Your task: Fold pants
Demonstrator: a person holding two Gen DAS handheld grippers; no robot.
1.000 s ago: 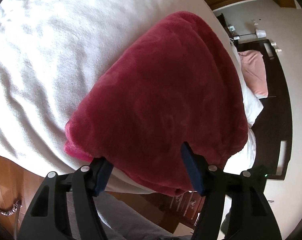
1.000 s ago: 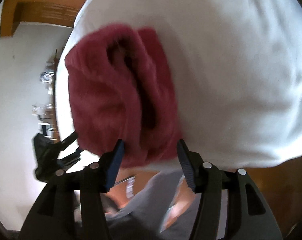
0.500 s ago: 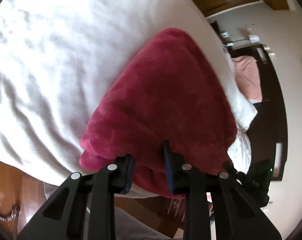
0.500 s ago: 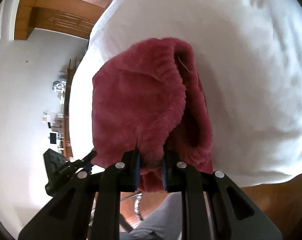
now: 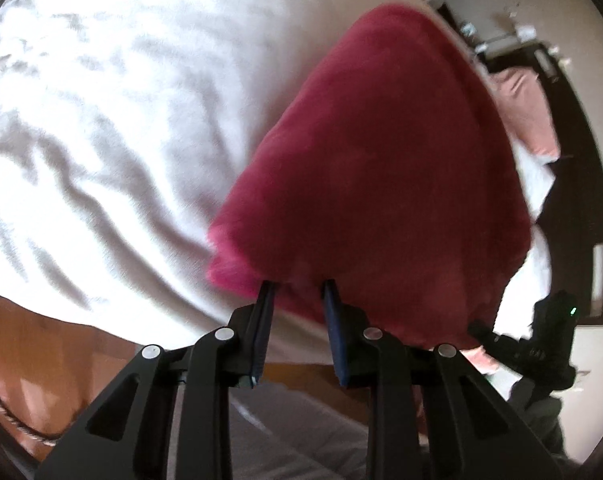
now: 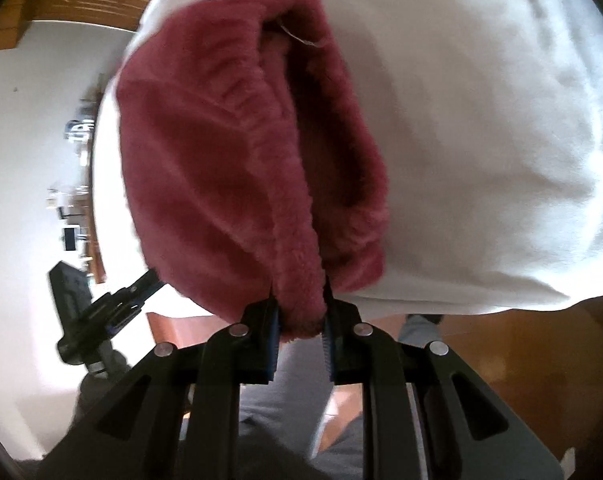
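White bedding (image 5: 113, 128) covers bed beneath us, wood floor (image 5: 61, 344) past its edge. Our left gripper (image 5: 297, 286) clamped on near hem of red fleece pants (image 5: 381, 168), pads pinching fabric. Our right gripper (image 6: 299, 294) clenched on ribbed waistband (image 6: 261, 108) end of same pants. Pants lie folded in thick pile on bedding, close to bed edge, waist opening gaping toward right camera. Beyond pants: pink pillow (image 5: 529, 108), dark headboard (image 5: 573, 184), white wall (image 6: 33, 120).
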